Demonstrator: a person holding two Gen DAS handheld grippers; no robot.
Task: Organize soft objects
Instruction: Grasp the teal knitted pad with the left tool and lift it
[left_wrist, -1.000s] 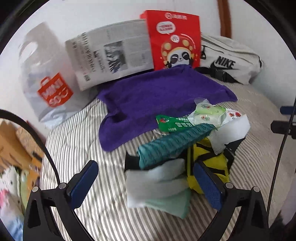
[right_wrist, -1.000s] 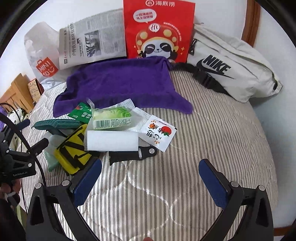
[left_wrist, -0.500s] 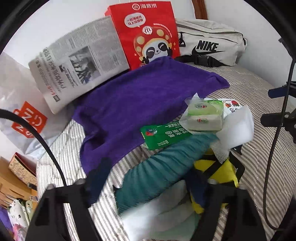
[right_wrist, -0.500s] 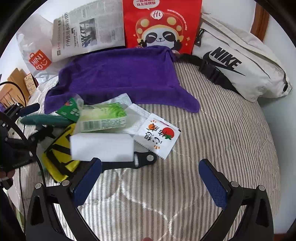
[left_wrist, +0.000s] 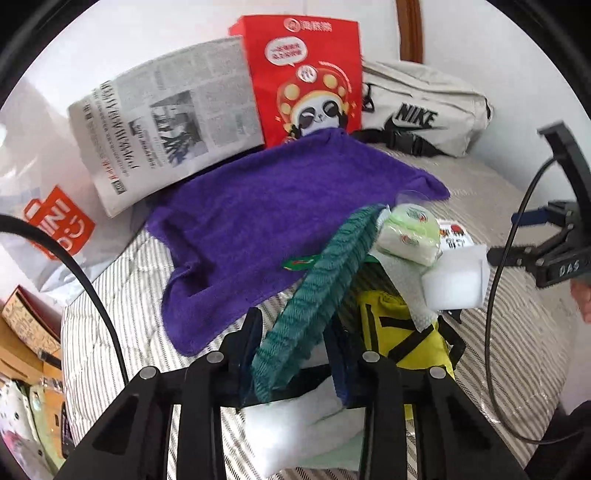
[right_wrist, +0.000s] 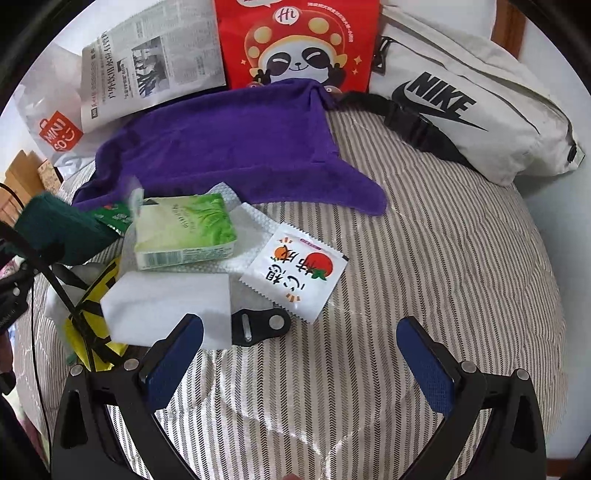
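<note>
Left gripper (left_wrist: 295, 354): jaws have just been closing and now clench the near end of the teal knitted cloth (left_wrist: 325, 284), which slants up and away over the purple towel (left_wrist: 266, 229).
Right gripper (right_wrist: 295, 365): jaws spread wide, nothing between them, above the striped bed cover (right_wrist: 443, 258).
Pile: white foam block (right_wrist: 166, 306), green tissue pack (right_wrist: 184, 232), yellow pouch (left_wrist: 402, 332), lying together left of the right gripper.
Far edge: newspaper (left_wrist: 166, 122), red panda bag (left_wrist: 306, 77), grey waist bag (right_wrist: 469, 107).
</note>
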